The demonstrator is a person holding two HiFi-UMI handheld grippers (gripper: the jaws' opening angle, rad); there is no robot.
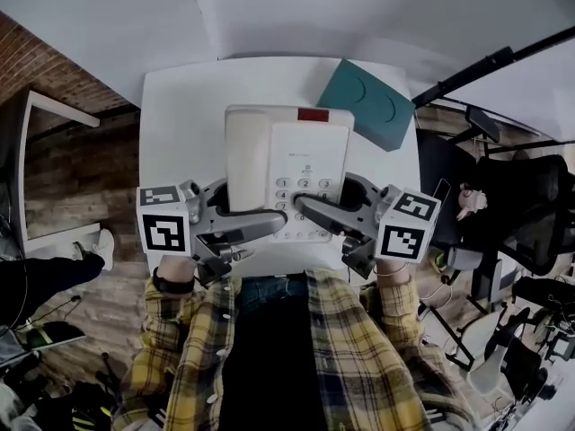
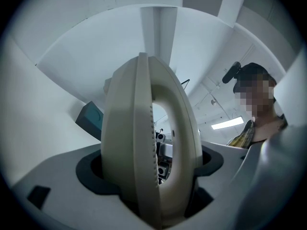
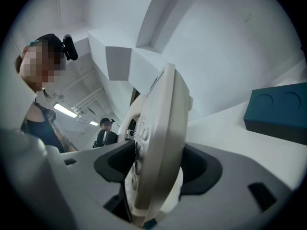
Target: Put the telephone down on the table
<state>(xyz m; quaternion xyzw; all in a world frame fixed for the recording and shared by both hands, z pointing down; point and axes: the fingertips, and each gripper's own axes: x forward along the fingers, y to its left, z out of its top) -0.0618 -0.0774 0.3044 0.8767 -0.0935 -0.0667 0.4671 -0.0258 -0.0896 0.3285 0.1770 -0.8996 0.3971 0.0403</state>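
telephone (image 1: 286, 173) is sitting in the middle of the head view, face up over the white table (image 1: 180, 124), and we are pinching its near edge from both sides: the left gripper (image 1: 256, 225) is clamping the end that carries the handset (image 1: 247, 155), and the right gripper (image 1: 316, 212) is clamping the keypad side. we cannot tell whether the base is touching the tabletop yet. we are judging the handset to be the weak spot, since it is only lying in its cradle and any tilt toward us could let it slide out. because we are gripping only the near edge, the far end could sag or swing if one side lets go before the other. the teal box (image 1: 370, 104) is lying just beside the phone's upper right corner, so a push forward could knock it. the tabletop is looking smooth, bare and level. around it, brick and wooden flooring are showing at the left and a black office chair (image 1: 526, 214) at the right.
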